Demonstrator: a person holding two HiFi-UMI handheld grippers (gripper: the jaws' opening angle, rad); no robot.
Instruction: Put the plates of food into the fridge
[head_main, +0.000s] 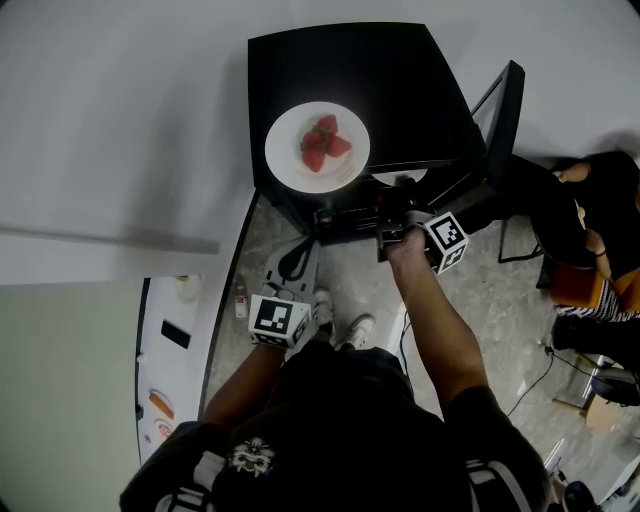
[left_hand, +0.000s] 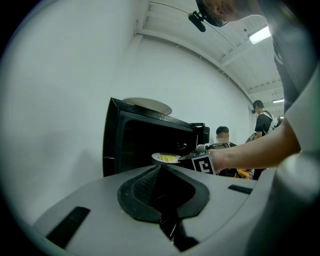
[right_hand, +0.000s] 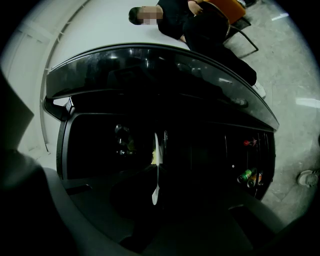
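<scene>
One plate (left_hand: 166, 158) sits pinched by its rim in the right gripper (head_main: 397, 216); the left gripper (left_hand: 161, 176) is clenched, empty.

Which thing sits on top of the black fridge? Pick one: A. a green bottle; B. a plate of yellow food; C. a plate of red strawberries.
C: the head view shows the plate of strawberries resting on the fridge top; the right gripper holds the yellow-food plate.
</scene>
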